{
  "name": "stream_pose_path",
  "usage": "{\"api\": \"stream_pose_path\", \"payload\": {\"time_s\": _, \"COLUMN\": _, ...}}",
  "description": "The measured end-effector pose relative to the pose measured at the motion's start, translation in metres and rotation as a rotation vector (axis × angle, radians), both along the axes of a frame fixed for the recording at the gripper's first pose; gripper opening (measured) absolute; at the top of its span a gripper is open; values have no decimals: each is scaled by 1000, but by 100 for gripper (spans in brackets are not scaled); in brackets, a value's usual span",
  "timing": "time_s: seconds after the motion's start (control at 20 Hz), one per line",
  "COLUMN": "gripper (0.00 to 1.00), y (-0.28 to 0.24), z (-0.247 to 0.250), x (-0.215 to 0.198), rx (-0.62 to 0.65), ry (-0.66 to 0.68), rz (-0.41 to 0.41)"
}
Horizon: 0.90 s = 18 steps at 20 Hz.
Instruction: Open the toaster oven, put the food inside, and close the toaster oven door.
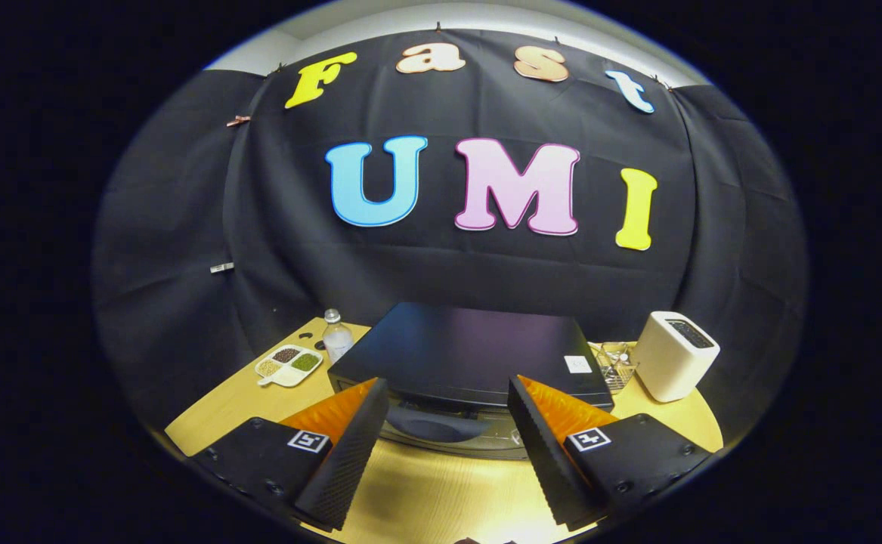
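A black toaster oven (pixel 471 349) stands on the wooden table (pixel 441 495), seen from above and in front. Its flat dark top faces me, and its glass door with a dark handle (pixel 441 427) shows just beyond the fingers; the door looks closed. My gripper (pixel 448 434) is held above the table in front of the oven, open, with nothing between its fingers. The handle lies in the gap between the two fingertips, a little farther off. I cannot make out the food for the oven.
Left of the oven sit a white divided dish (pixel 289 365) of beans and grains and a clear plastic bottle (pixel 336 336). To the oven's right are a small wire basket (pixel 616 365) and a white boxy appliance (pixel 673 355). Black cloth walls close the booth behind.
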<state>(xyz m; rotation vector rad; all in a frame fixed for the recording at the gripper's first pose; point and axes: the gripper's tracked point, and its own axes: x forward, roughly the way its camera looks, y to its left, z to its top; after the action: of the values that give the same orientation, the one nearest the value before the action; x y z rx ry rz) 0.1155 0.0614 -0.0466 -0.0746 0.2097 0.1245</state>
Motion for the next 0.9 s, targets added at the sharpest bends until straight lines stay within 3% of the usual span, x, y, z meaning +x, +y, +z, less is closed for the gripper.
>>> {"api": "stream_pose_path", "payload": {"time_s": 0.4, "gripper": 98, "y": -73, "z": 42, "x": -24, "rx": 25, "ry": -78, "rz": -148}}
{"api": "stream_pose_path", "payload": {"time_s": 0.9, "gripper": 98, "y": -107, "z": 70, "x": -73, "rx": 61, "ry": -128, "rz": -212}}
